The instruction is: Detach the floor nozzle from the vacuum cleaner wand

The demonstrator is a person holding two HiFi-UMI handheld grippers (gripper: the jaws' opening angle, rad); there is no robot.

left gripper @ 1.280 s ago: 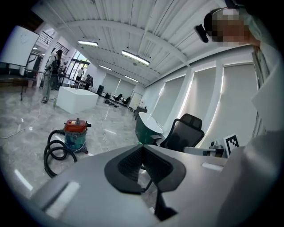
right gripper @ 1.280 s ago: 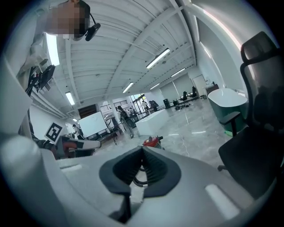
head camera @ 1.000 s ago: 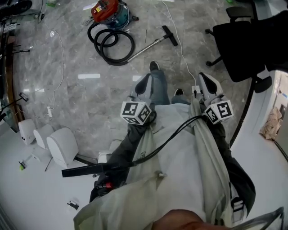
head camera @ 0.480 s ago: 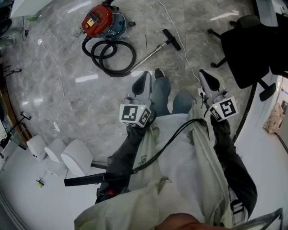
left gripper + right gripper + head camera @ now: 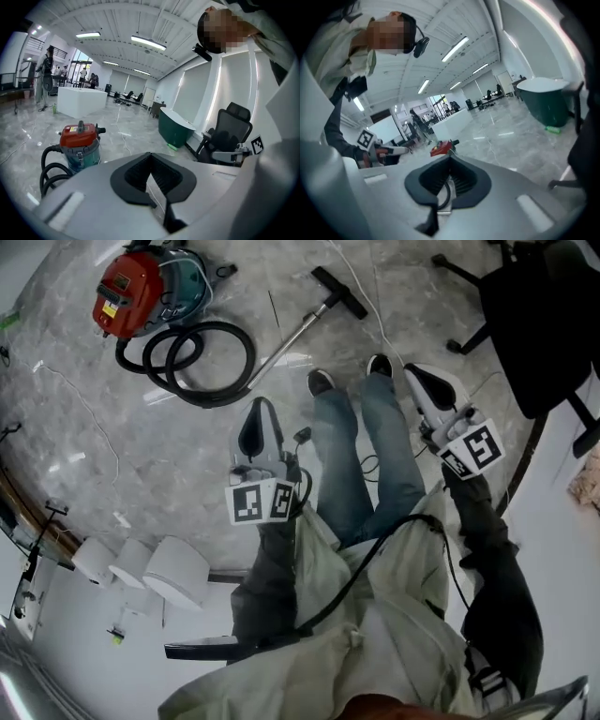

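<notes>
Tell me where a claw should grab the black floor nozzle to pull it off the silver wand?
Probably across the floor nozzle at the middle of its narrow black bar, where the wand joins it, coming down from above. It lies flat on the floor like the top of a T, so both long sides are free to pinch.

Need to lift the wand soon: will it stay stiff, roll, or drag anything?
The wand looks like a straight metal tube, so it is probably stiff. The nozzle lies crosswise at its far end and should keep it from rolling. Its other end seems to join the coiled hose, which would likely trail floppily and tug.
</notes>
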